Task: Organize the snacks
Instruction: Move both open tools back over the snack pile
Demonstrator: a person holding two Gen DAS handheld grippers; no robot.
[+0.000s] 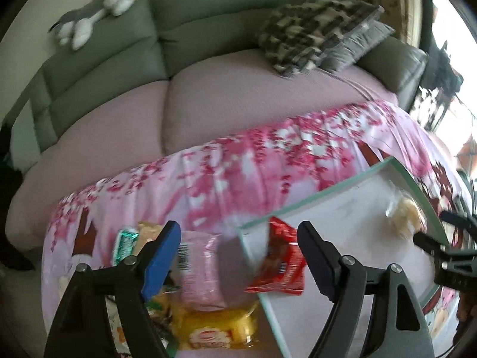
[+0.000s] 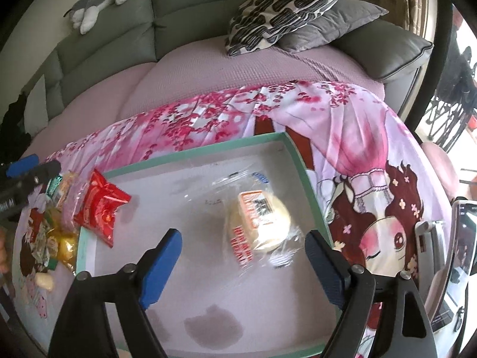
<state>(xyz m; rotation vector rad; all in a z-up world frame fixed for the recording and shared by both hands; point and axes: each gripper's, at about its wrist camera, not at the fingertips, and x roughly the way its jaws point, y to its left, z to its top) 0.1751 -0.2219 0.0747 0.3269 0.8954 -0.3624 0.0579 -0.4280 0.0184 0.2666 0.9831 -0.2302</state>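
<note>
A shallow white tray with a mint-green rim [image 2: 193, 149] lies on a pink flowered cloth. Inside it is a pale bun in a clear wrapper [image 2: 259, 223], and my right gripper [image 2: 243, 238] hangs open just above it without touching. A red snack packet [image 1: 280, 265] rests across the tray's left rim [image 1: 328, 185]. My left gripper [image 1: 238, 232] is open above that packet, its pads clear of it. Left of the tray are a pink packet [image 1: 199, 271], a yellow packet [image 1: 214, 328] and a small green one [image 1: 123, 244].
The cloth covers a low table in front of a grey sofa [image 2: 104, 38] with patterned cushions [image 2: 283, 9] and a plush toy [image 2: 98, 3]. A phone on a stand [image 2: 459, 238] sits at the right edge. A small cream item [image 2: 44, 282] lies near the snack pile.
</note>
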